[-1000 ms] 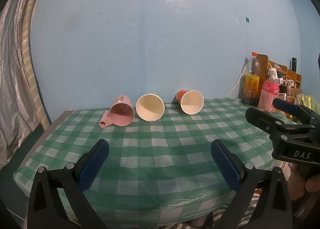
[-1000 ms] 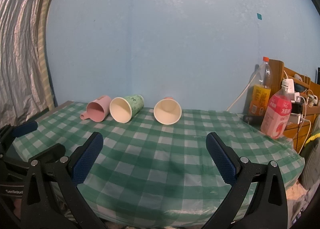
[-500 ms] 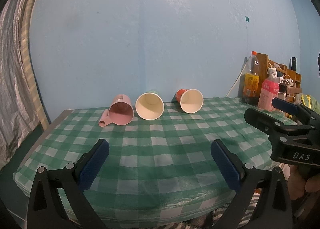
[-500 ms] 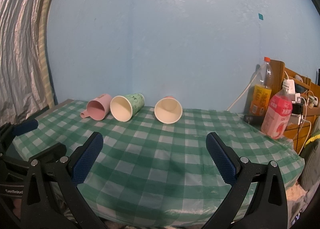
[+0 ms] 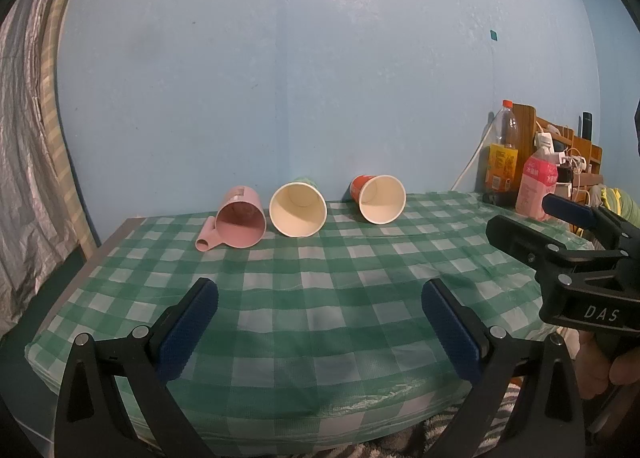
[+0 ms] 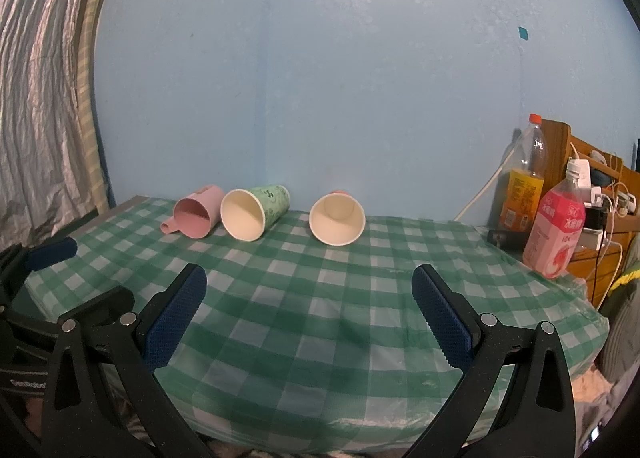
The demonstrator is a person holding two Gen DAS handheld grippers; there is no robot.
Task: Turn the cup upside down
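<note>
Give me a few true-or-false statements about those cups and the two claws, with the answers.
1. All three cups lie on their sides. True: the pink mug, the green cup and the red cup all show their open mouths to the cameras.
2. The left claw grips the pink mug. False: it is open and apart from every cup.
3. The green cup lies between the other two. True.
4. The right claw is shut. False: its jaws stand wide apart, holding nothing.
5. The tablecloth is plain white. False: it is green-and-white checked.
</note>
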